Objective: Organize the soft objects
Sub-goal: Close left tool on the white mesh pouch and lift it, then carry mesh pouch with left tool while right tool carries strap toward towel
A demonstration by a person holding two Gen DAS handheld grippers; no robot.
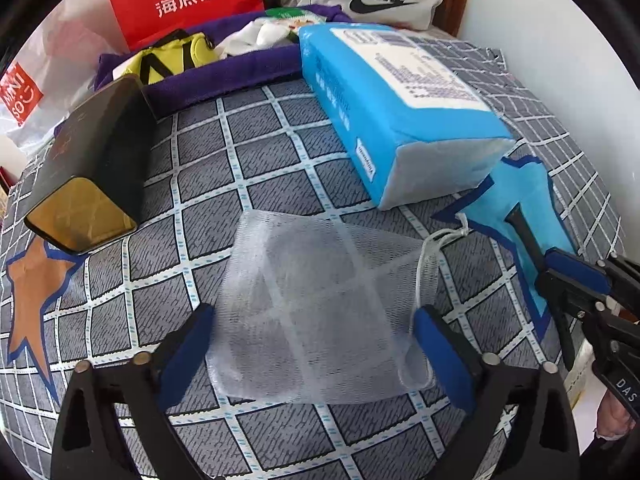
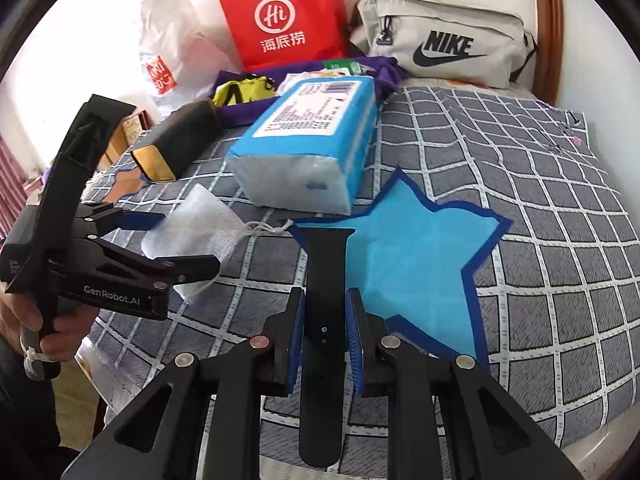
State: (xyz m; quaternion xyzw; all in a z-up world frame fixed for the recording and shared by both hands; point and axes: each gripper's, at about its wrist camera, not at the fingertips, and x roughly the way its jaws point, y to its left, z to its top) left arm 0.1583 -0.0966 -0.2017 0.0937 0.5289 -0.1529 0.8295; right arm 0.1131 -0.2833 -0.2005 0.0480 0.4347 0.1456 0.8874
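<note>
Tilted steeply down, the left gripper [image 1: 314,320] straddles the mesh pouch [image 1: 316,308] with jaws spread, apparently untouching, while only the right-wrist view shows the right gripper [image 2: 325,312] pinching a black watch strap [image 2: 323,320].

My blue pads [image 2: 357,344] flank a black strap [image 2: 322,320]. Below me the cloth [image 1: 280,148] is grey with a white grid, carrying a light-blue star [image 2: 404,256] edged dark blue at centre and an orange star [image 1: 32,284] at lower left. A white mesh pouch [image 1: 312,312] lies translucent.
</note>
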